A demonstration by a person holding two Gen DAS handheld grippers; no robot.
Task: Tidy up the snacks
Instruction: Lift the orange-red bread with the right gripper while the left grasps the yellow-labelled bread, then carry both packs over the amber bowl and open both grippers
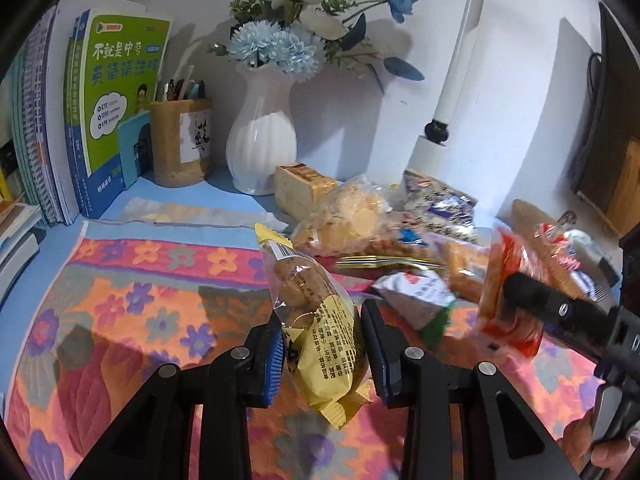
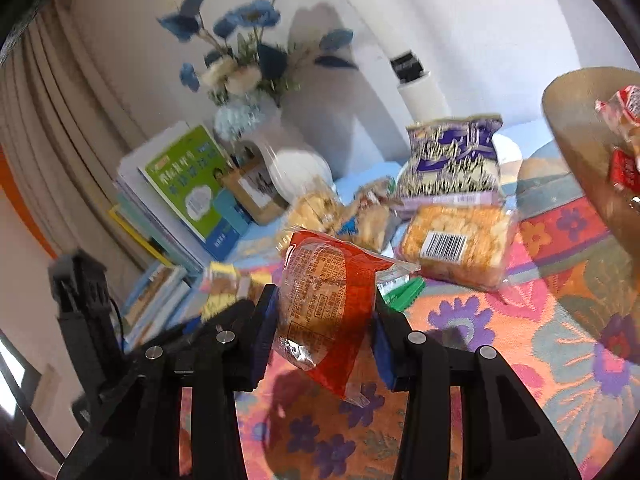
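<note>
My left gripper [image 1: 322, 350] is shut on a yellow and clear snack packet [image 1: 320, 332] with a brown cake inside, held above the flowered cloth [image 1: 132, 304]. My right gripper [image 2: 322, 332] is shut on a red and clear packet [image 2: 324, 304] holding a round cake, also lifted off the cloth [image 2: 500, 344]. In the left wrist view the right gripper and its red packet [image 1: 508, 300] show blurred at the right. A heap of snack bags [image 1: 380, 224] lies behind, with a purple bag [image 2: 452, 156] and a barcoded cracker pack [image 2: 456, 240] among them.
A white vase [image 1: 262, 144] of blue flowers, a brown pen holder [image 1: 182, 142] and upright books [image 1: 116, 108] line the back left. A white lamp post [image 1: 452, 80] rises behind the snacks. A woven basket [image 2: 588, 148] with red packets stands at the right.
</note>
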